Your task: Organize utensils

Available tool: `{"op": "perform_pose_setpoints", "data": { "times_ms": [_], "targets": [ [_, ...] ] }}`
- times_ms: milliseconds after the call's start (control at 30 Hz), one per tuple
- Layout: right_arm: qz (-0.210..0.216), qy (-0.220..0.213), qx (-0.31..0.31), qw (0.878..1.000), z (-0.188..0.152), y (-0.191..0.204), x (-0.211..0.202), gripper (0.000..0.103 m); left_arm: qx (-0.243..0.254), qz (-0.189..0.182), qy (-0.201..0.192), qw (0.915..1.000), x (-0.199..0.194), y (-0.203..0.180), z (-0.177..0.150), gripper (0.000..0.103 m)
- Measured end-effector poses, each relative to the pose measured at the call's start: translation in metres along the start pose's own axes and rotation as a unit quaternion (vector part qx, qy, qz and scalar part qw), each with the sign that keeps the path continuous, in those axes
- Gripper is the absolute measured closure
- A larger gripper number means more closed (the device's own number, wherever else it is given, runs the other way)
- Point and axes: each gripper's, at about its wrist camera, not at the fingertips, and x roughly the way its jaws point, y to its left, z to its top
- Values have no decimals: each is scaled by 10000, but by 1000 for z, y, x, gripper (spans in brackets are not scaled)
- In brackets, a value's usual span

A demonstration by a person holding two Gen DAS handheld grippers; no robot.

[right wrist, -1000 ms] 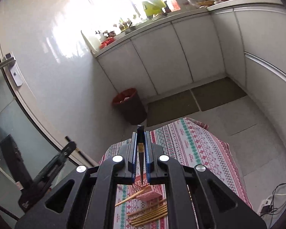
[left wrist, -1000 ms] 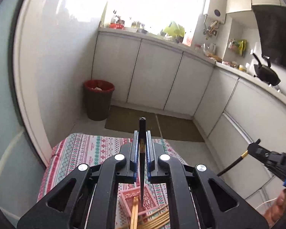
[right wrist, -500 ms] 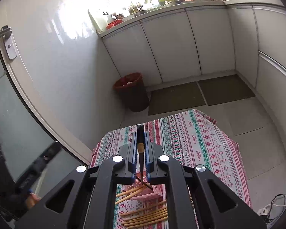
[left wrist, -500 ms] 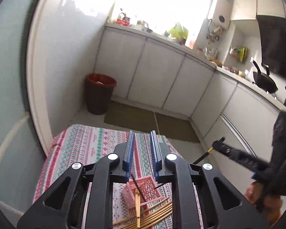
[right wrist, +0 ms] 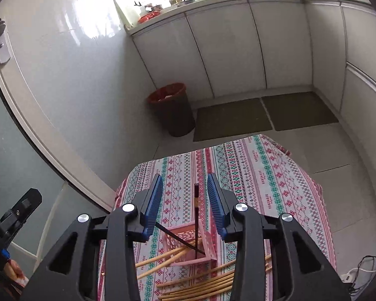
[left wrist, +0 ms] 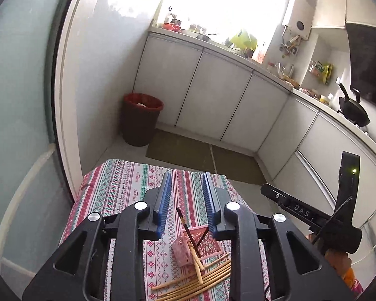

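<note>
Both our tools, left (left wrist: 186, 200) and right (right wrist: 184, 200), gripped dark chopsticks (right wrist: 196, 215) a second ago; now their jaws are opening, chopsticks standing free in the pink basket (right wrist: 210, 244).

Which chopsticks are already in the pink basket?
The two dark chopsticks and a few bamboo ones stand in the pink basket; the other bamboo chopsticks lie on the tablecloth.

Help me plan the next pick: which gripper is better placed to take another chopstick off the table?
Probably the right gripper. Its view shows the loose chopsticks just below its opening jaws, beside the pink basket. The left gripper, jaws also opening, sits farther back. Both are empty.
</note>
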Motion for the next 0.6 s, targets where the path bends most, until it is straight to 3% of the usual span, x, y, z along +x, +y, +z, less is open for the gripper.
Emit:
{"op": "perform_pose_setpoints", "data": {
  "times_ms": [133,200,333,500,600],
  "targets": [
    [-97,40,-68,9999,-9,-3,-14,61,190,5,78,9998,-6,-15,-5,75],
    [-135,19,-41,9999,-13,-8,-25,45,329,5,145,9994,-9,-25,-8,68],
    [-215,-30,99,9997,-26,-24,-47,34,542,42,250,9982,-14,-43,-16,61],
    [-257,32,326,9991,-46,-43,-72,20,651,104,375,9971,-21,-61,-26,28],
    [-442,-49,454,9980,-61,-59,-92,14,762,66,509,9958,-22,-75,-34,14]
  ]
}}
